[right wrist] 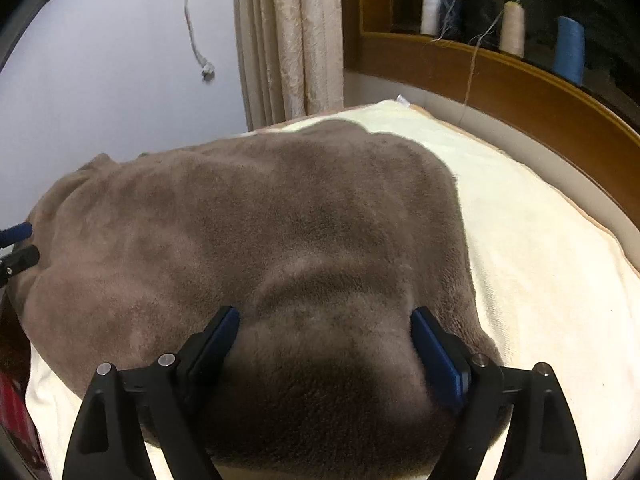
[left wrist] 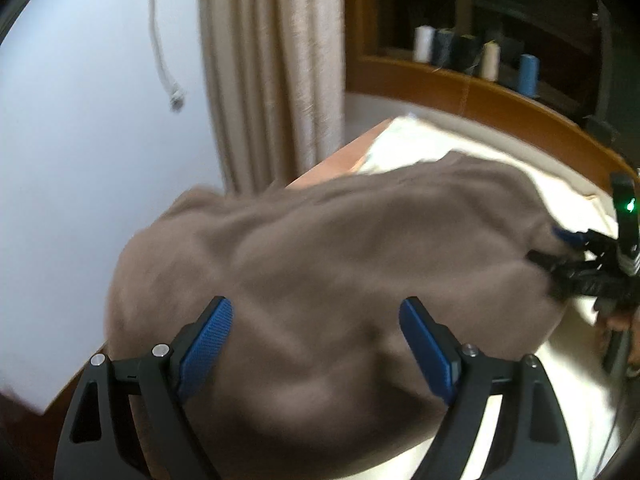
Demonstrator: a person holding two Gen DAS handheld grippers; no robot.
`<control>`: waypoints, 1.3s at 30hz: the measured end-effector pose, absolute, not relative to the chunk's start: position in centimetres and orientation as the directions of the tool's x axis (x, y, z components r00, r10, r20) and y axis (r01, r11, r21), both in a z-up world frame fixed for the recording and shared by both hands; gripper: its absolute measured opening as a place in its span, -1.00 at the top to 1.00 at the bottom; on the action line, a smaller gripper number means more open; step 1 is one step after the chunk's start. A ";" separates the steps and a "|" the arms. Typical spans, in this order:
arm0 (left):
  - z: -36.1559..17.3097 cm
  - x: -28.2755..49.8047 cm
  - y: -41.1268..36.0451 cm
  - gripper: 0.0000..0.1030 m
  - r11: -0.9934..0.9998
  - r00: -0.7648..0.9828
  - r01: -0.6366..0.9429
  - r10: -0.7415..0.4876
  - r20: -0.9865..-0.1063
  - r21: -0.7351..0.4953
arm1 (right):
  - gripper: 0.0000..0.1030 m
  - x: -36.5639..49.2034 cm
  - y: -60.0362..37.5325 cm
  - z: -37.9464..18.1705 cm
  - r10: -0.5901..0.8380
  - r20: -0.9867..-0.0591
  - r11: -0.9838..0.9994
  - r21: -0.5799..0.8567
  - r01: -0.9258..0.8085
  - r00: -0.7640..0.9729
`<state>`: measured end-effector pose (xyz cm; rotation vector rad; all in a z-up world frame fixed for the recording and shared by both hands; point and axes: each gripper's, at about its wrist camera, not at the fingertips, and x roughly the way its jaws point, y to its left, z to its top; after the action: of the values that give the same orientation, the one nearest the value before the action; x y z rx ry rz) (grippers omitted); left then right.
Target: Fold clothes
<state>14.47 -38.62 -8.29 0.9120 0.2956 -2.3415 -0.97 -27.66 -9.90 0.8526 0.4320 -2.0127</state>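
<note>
Lying across a cream cloth point(right wrist: 532, 264) that covers the table point(left wrist: 336, 160), the brown fleece point(right wrist: 248, 232) takes up most of both views. It is soft, piled and rumpled into low ridges, and its left part reaches the table's left edge and appears to spill over it. To the right and at the far edge the cream cloth shows bare.

The left gripper point(left wrist: 316, 312) hovers at the near side of the fleece with its jaws spread wide, the blue pads point(left wrist: 208, 344) apart and nothing between them but the fabric below; whether they touch it I cannot tell. The right gripper point(right wrist: 325, 322) stands at the near edge too, jaws equally wide, its fingertips sunk a little into the pile on either side of a raised fold. Neither pair is clamped on anything.

In the left wrist view the right gripper shows at the fleece's right edge, blurred. In the right wrist view the left gripper's tips show at the fleece's left edge.

Behind the table hangs a beige curtain point(right wrist: 292, 40), with a white cord point(right wrist: 196, 40) against the pale wall point(left wrist: 80, 120). A wooden shelf point(right wrist: 520, 80) along the far right carries thread spools point(right wrist: 513, 28), white, dark, cream and blue.
</note>
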 end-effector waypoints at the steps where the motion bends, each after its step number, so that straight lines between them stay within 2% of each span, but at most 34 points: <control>1: -8.1 13.5 -38.5 -0.72 -0.805 -0.593 0.593 -0.442 -0.673 0.007 | -0.72 -0.7 -27.3 -9.6 -0.605 -0.697 -0.556 0.022 0.831 -0.386; 6: -9.0 8.7 -38.5 -0.72 -0.820 -0.576 0.572 -0.411 -0.707 0.011 | -0.73 -0.1 -26.8 -8.5 -0.650 -0.659 -0.539 0.050 0.841 -0.378; 12: -12.3 6.0 -38.4 -0.72 -0.814 -0.506 0.580 -0.334 -0.795 -0.028 | -0.80 0.3 -27.5 -10.2 -0.613 -0.718 -0.499 0.027 0.866 -0.331; 17: -13.1 6.6 -36.8 -0.72 -0.831 -0.499 0.556 -0.361 -0.788 0.028 | -0.88 0.2 -27.5 -10.6 -0.607 -0.729 -0.500 0.041 0.865 -0.316; 23: -12.8 7.9 -36.9 -0.73 -0.831 -0.531 0.556 -0.354 -0.770 -0.002 | -0.92 0.7 -27.2 -10.4 -0.599 -0.725 -0.511 0.017 0.860 -0.341; 26: -11.0 10.2 -36.1 -0.73 -0.816 -0.572 0.577 -0.395 -0.719 -0.010 | -0.93 1.4 -26.2 -9.4 -0.614 -0.693 -0.524 0.002 0.852 -0.377; 30: -9.8 13.3 -34.9 -0.76 -0.793 -0.584 0.607 -0.483 -0.653 0.045 | -0.93 2.3 -25.6 -8.3 -0.623 -0.682 -0.510 -0.016 0.860 -0.382; 35: -11.6 14.6 -35.1 -0.84 -0.776 -0.539 0.630 -0.469 -0.699 0.035 | -0.98 1.7 -26.7 -10.0 -0.567 -0.753 -0.507 -0.002 0.862 -0.335; 39: -12.8 14.7 -35.1 -0.98 -0.765 -0.519 0.642 -0.472 -0.713 0.040 | -0.98 1.9 -26.8 -10.4 -0.563 -0.749 -0.506 -0.021 0.862 -0.349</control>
<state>14.69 -35.05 -12.79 0.9705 0.3023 -2.2673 1.88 -26.81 -10.39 0.8701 0.5257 -1.9620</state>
